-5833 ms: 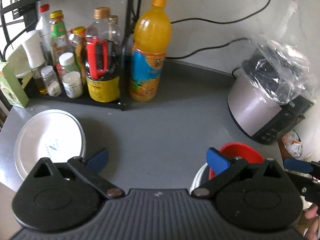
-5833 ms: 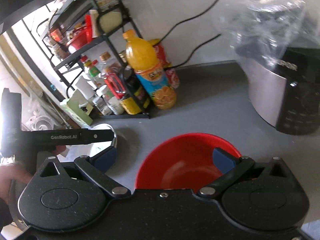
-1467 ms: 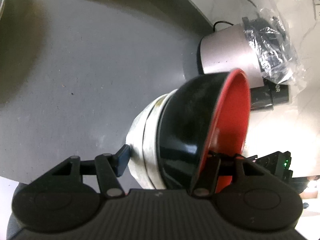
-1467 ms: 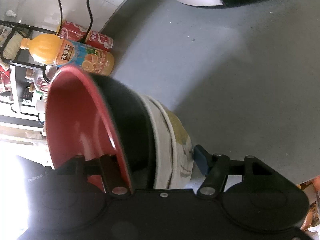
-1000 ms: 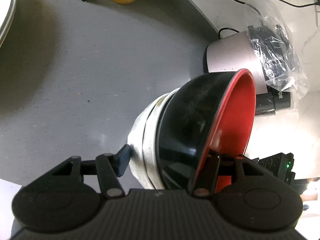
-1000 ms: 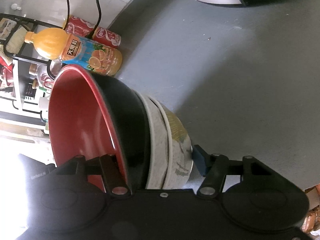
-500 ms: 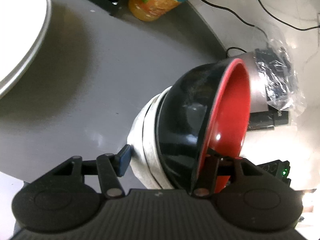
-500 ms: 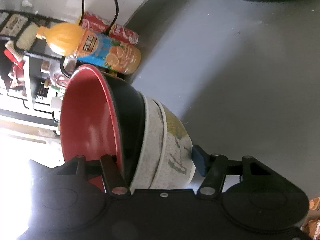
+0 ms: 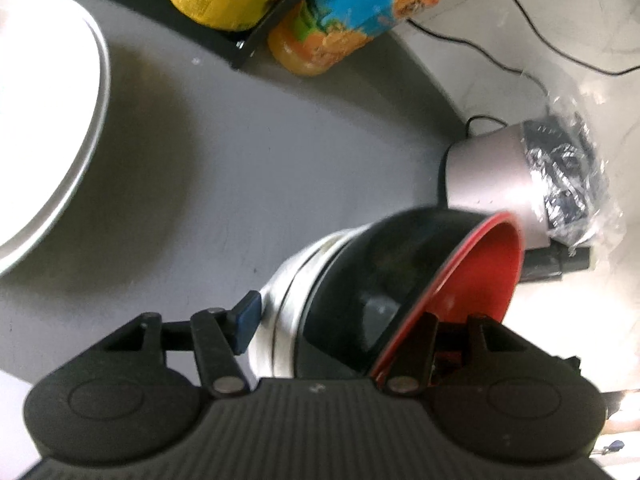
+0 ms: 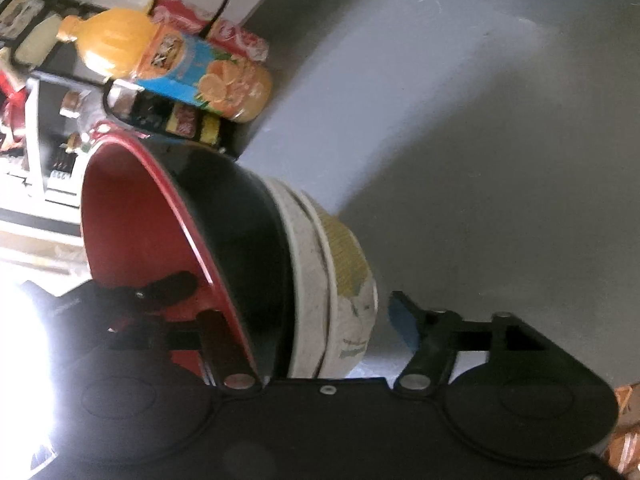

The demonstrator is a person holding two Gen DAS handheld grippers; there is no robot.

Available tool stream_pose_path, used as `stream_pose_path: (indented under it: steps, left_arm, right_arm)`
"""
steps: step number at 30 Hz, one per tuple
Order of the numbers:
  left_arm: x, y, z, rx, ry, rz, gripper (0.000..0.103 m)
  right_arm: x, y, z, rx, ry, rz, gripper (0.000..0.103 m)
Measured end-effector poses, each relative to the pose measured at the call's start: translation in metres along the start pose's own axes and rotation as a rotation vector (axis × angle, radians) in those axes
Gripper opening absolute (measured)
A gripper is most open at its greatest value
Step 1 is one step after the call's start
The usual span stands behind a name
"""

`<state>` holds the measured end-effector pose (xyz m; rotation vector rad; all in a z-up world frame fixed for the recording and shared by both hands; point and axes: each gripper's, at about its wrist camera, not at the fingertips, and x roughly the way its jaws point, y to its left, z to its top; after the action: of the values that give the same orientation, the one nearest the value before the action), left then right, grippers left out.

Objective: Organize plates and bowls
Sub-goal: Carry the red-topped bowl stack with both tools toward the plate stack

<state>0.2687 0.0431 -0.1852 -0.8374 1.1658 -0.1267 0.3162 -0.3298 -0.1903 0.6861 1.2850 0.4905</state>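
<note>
Right wrist view shows my right gripper [image 10: 304, 316] opening off the bowl stack [image 10: 280, 272], its blue pad now clear, while my left gripper [image 9: 340, 320] stays clamped, carrying it alone toward the white plate [image 9: 44, 120].

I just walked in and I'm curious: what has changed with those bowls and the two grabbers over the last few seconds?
The bowl stack, red bowl innermost, was lifted off the grey counter by both grippers and carried toward the white plate. The right gripper is opening, its blue pad clear of the stack; the left gripper still grips it. The juice bottle stayed put.
</note>
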Motion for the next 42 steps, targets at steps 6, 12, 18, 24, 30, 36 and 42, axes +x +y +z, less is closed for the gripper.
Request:
stream_pose_path:
  steps: [6,12,18,24,30,36,42]
  left_arm:
    - [0.005,0.004,0.015,-0.033,0.019,-0.029,0.056]
    - [0.016,0.005,0.021,-0.048,0.07,-0.042,0.057]
    - [0.02,0.007,0.024,-0.022,0.112,-0.055,0.058]
    - [0.024,0.003,0.03,0.032,0.168,-0.055,0.058]
    - [0.024,0.003,0.029,0.047,0.17,-0.062,0.059]
    - [0.019,0.01,0.027,0.038,0.17,-0.063,0.059]
    - [0.004,0.018,0.031,0.028,0.147,-0.062,0.059]
  right_arm:
    - [-0.008,-0.011,0.009,0.102,-0.046,0.036,0.09]
    - [-0.005,-0.007,0.022,0.116,-0.052,0.023,0.093]
    - [0.003,0.001,0.025,0.103,0.024,0.0,0.092]
    - [0.01,0.016,0.016,0.068,0.057,0.002,0.083]
    - [0.005,0.015,0.016,0.071,0.058,0.004,0.074]
    - [0.008,0.015,0.017,0.071,0.057,0.003,0.074]
    - [0.015,0.021,0.017,0.07,0.08,0.021,0.074]
